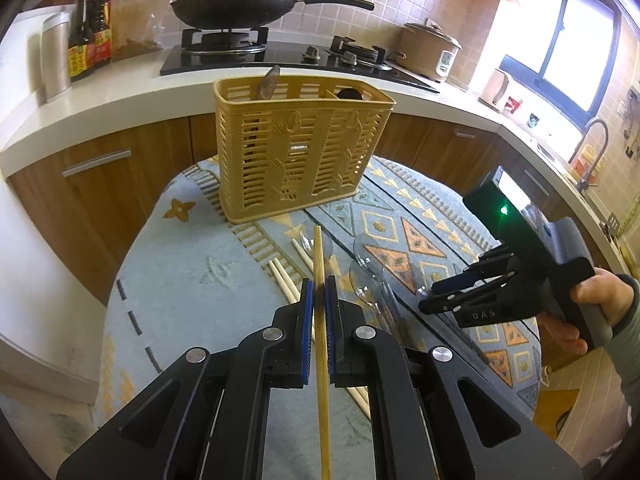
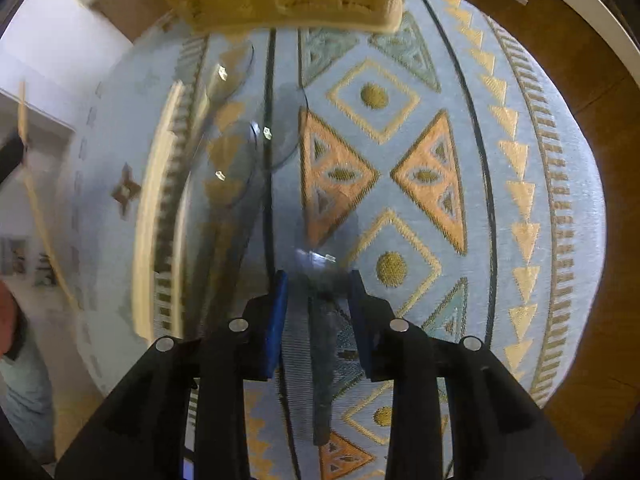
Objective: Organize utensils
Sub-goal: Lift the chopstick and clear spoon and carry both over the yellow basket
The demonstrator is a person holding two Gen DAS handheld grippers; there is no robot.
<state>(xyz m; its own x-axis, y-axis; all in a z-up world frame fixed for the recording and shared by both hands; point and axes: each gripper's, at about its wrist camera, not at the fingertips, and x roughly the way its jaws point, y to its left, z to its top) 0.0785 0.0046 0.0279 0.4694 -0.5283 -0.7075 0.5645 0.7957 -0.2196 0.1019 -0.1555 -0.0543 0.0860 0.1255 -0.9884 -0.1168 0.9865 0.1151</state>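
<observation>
Currently the left gripper [image 1: 319, 300] has its blue-padded jaws closed on a single pale bamboo chopstick [image 1: 320, 320], which runs lengthwise between the pads and pokes forward toward the tan slotted plastic utensil basket [image 1: 298, 152]. The basket stands upright at the far side of the round table with the blue-and-orange patterned cloth [image 1: 192, 248]; a dark utensil handle [image 1: 269, 82] already sticks out of its left compartment and something dark sits in the right one. Loose bamboo chopsticks [image 1: 285, 280] lie on the cloth just left of the held one, and clear plastic spoons [image 1: 370, 276] lie just right of it. The right gripper [image 2: 318, 280] hangs low over the cloth with its jaws apart; in its own view a clear spoon handle [image 2: 316, 258] seems to lie between the pads, though blur and the transparent plastic make this uncertain, and contact cannot be told. Judged step: carrying the chopstick to the basket, with the right side lining up on a spoon. Next move calls for lifting the chopstick clear of the basket rim, tipping it toward vertical, and choosing a compartment before releasing; a long, thin stick held near one end may swing or slip.
</observation>
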